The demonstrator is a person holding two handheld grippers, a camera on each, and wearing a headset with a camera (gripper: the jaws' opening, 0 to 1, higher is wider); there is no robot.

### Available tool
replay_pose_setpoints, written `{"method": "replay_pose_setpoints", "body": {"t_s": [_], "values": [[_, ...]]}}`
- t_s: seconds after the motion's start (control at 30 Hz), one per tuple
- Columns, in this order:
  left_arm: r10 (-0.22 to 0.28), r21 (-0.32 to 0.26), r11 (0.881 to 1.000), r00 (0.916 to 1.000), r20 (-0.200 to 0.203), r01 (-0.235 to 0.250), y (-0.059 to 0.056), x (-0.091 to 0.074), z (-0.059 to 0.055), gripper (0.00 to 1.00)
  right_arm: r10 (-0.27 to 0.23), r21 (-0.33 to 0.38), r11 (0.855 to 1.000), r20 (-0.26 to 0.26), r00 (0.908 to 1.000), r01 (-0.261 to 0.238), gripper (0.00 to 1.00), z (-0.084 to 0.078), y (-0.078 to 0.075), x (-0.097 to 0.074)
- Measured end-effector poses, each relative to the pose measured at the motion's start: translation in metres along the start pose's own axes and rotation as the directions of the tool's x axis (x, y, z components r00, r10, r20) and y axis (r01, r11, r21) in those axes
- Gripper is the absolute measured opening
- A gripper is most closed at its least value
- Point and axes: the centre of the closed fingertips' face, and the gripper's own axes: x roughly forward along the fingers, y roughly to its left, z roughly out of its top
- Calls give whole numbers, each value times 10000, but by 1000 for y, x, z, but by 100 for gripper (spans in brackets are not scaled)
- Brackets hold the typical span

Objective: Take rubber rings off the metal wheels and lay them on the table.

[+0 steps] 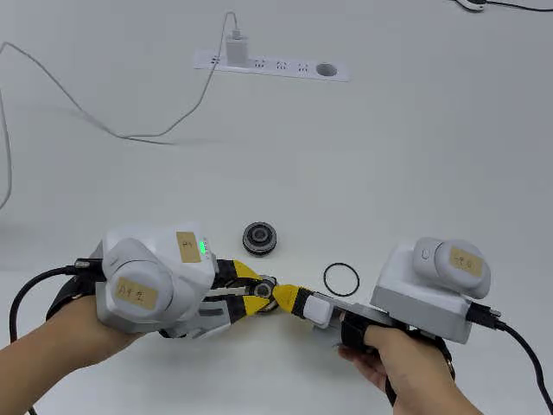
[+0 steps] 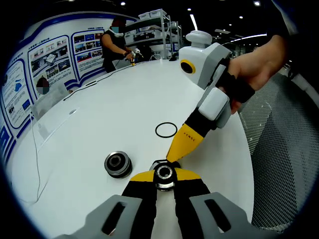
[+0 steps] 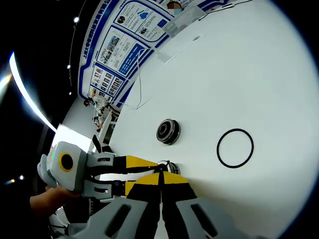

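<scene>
Clamping metal wheel (image 2: 164, 173) across its rim with left gripper (image 2: 165, 177), jaws clenched, lower centre of the left gripper view; bore facing back along the jaws toward the lens. Meeting that wheel's rim from the right with right gripper (image 1: 285, 296), jaws pressed together; hold on any ring cannot be told. Second wheel (image 1: 259, 238) at centre of the head view, apart from both grippers. Loose rubber ring (image 1: 341, 279) flat on table (image 1: 389, 156), right of centre.

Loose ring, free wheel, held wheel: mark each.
Loose ring (image 3: 218, 148), right gripper view, left arc.
Free wheel (image 1: 259, 238), head view, hub.
Held wheel (image 2: 164, 175), left gripper view, hub between the jaws.
</scene>
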Motion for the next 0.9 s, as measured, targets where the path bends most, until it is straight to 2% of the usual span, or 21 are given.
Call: {"method": "replay_pose_setpoints", "body": {"t_s": [0.23,0.43,0.47,0.9], "values": [[-22,10,10000,10000,19,22,0,0,0,12,108,-119,9999,-65,9999,-109,0,-1,3,0],[41,22,10000,10000,47,-41,0,0,0,12,388,-267,9989,-197,9991,-393,0,-2,14,3],[47,25,10000,10000,47,-48,0,0,0,12,377,-482,9981,-243,9990,-388,0,-3,14,3],[88,41,10000,10000,-5,-88,0,0,0,12,179,-293,9994,-71,9998,-181,0,-1,12,-1]]}}
